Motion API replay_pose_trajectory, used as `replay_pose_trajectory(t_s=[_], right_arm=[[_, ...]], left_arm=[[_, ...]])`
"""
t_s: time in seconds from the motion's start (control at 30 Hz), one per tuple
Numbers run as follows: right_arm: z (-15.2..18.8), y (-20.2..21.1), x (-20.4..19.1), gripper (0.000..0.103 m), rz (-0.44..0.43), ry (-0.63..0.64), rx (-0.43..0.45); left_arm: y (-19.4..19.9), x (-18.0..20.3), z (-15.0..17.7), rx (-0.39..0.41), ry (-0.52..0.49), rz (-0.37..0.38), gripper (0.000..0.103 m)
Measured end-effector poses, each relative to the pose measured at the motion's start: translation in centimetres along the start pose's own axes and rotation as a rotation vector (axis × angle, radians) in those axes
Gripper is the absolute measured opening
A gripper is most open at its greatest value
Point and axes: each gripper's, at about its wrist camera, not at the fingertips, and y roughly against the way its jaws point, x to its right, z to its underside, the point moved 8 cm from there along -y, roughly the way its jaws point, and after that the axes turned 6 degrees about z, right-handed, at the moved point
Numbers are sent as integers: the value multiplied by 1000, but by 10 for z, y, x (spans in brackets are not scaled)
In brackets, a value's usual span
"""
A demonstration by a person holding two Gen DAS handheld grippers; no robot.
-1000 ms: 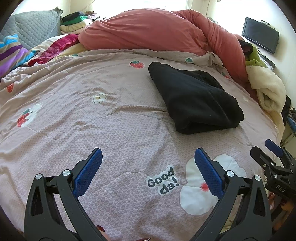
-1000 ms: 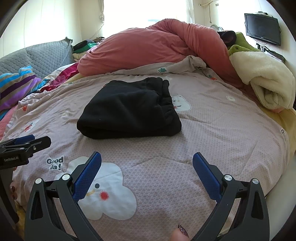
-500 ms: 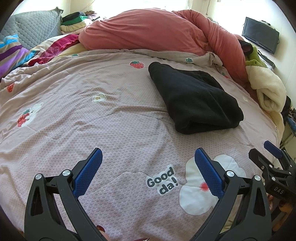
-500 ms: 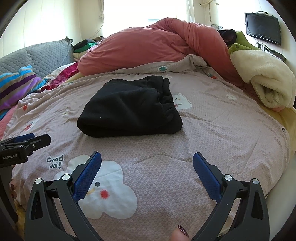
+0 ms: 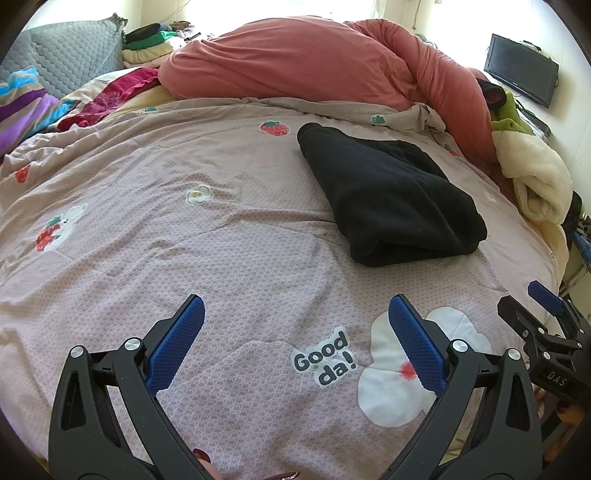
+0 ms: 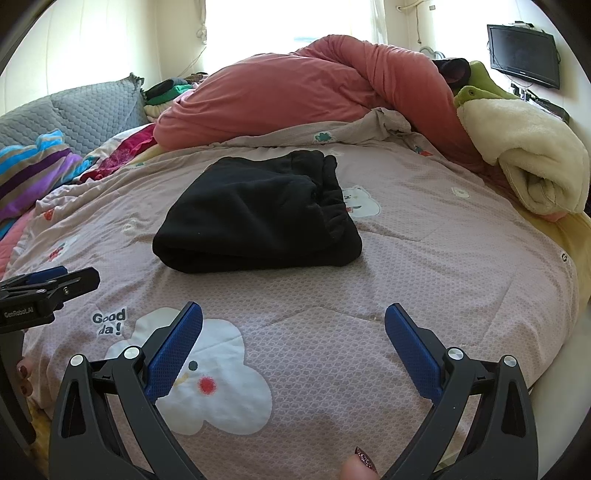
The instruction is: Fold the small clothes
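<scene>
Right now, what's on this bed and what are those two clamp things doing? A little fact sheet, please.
garment: black folded garment lying on the pink bedspread
left gripper: open, empty, short of the garment
right gripper: open, empty, short of the garment
behind: salmon duvet, cream blanket
wall: television

Sunlit cream-walled bedroom: bed (image 6: 443,258), bright window (image 6: 288,22), wall-mounted television (image 6: 522,50)

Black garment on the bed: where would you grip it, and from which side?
Grip the black garment at its thick rounded fold, the near edge facing both open grippers. Come in low from the front with the right gripper; that edge stands raised off the quilt.
</scene>
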Motion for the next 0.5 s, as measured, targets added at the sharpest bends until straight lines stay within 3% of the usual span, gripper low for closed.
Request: replay_pose_trajectory(t_s=[0.5], right_arm=[[0,0,1,98,2,-1,-2]], left_arm=[[-2,-1,2,-14,-6,-10,94]])
